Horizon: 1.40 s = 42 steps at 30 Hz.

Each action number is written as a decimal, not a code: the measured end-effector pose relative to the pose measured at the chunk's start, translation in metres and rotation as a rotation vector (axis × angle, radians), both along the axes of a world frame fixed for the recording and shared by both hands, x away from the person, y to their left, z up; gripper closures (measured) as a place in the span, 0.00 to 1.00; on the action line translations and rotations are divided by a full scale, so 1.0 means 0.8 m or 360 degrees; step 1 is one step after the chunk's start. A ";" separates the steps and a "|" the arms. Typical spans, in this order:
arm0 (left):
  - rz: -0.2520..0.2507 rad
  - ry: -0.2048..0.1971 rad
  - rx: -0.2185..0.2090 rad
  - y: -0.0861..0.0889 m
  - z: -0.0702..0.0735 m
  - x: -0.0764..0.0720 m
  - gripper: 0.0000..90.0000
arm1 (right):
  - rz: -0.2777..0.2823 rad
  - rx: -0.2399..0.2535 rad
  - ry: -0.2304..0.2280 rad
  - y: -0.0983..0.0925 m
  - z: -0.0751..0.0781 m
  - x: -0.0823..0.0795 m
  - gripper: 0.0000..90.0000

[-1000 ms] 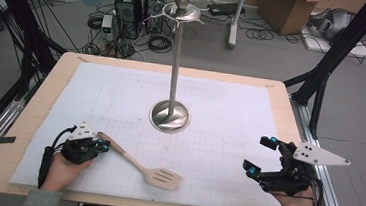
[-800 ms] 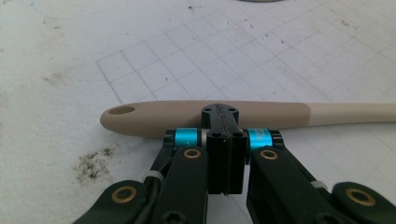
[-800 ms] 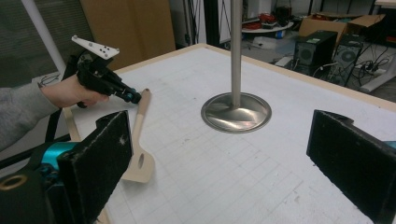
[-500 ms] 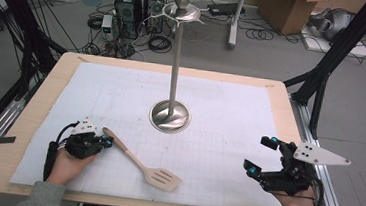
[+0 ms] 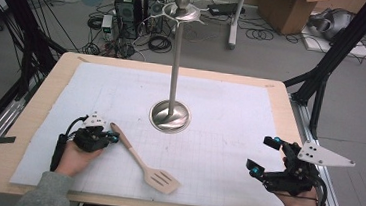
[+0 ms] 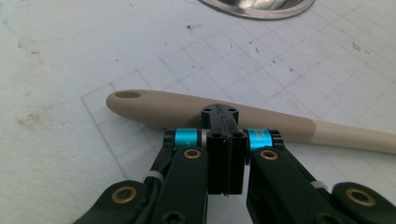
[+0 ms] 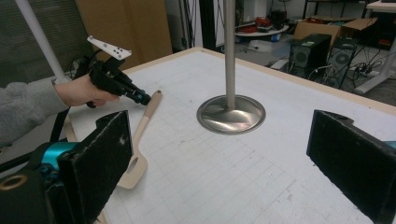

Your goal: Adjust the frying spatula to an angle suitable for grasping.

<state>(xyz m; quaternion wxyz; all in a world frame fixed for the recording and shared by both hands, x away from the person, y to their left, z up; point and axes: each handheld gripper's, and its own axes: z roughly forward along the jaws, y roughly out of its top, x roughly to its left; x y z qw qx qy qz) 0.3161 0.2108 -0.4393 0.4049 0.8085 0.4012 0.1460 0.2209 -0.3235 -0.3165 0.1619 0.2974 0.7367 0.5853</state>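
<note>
The left gripper (image 6: 223,140) has its jaws pressed together with nothing between them, tips just short of the handle of the wooden spatula (image 5: 142,158), which lies flat on the white gridded mat (image 5: 220,116) in front of the metal stand (image 5: 175,62), its slotted blade toward the table's near edge. The right gripper (image 5: 266,155) rests at the mat's right side with its jaws wide apart and empty. The spatula looks light, stiff and smooth, so the slim handle near its hole end seems the likely grip; no readable brand, label or writing appears anywhere
</note>
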 end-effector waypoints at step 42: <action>0.0065 0.0033 -0.0018 -0.049 -0.001 0.052 1.00 | 0.0018 -0.0003 0.0026 0.007 -0.004 0.005 0.07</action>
